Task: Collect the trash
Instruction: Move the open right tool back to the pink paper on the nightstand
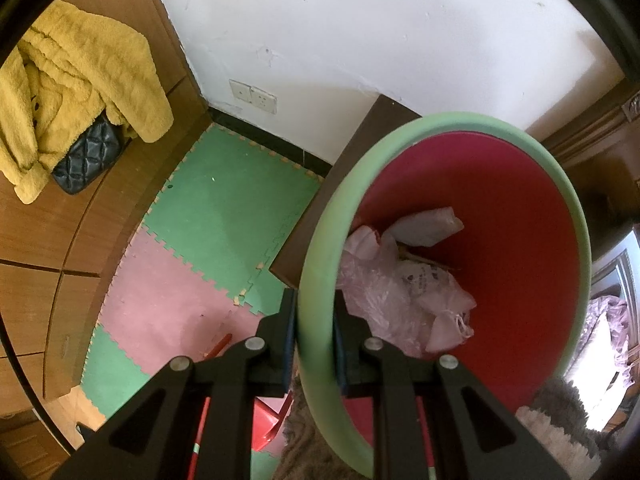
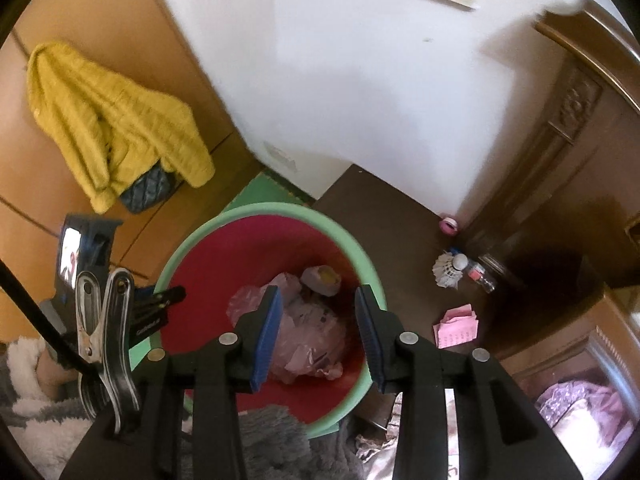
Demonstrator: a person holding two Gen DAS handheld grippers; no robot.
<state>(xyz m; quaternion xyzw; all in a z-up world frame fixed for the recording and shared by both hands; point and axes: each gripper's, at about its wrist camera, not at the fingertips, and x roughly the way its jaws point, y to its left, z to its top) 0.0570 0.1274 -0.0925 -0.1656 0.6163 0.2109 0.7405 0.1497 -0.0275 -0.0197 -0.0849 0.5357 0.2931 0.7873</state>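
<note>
The left gripper [image 1: 314, 344] is clamped on the green rim of the trash bin [image 1: 516, 216], one pad outside the wall and one inside, so the bin hangs tilted from that single pinch. The right gripper [image 2: 316, 332] hovers over the bin's mouth with its jaws parted and nothing between them; crumpled pink plastic bags [image 2: 308, 332] and a small round tub [image 2: 320, 278] lie at the bottom below it. The chief risk appears to be the hold on the rim: a thin lip gripped at one point could twist or slip if the bin is swung, and a sharper tilt might spill the bags back out. Trash is probably still left to fetch, since a pink paper wad [image 2: 458, 326], a shuttlecock [image 2: 448, 270] and a small bottle [image 2: 482, 276] sit on the dark brown surface [image 2: 400, 220] beside the bin; the light paper could slide away from a careless pinch, and the bottle may roll. The floor is laid with green and pink foam tiles [image 1: 224, 208]. A yellow fleece jacket [image 1: 72, 92] and a black quilted bag [image 1: 86, 158] hang against a wooden wardrobe [image 1: 36, 240], and white walls meet a carved wooden door frame [image 2: 568, 120].
</note>
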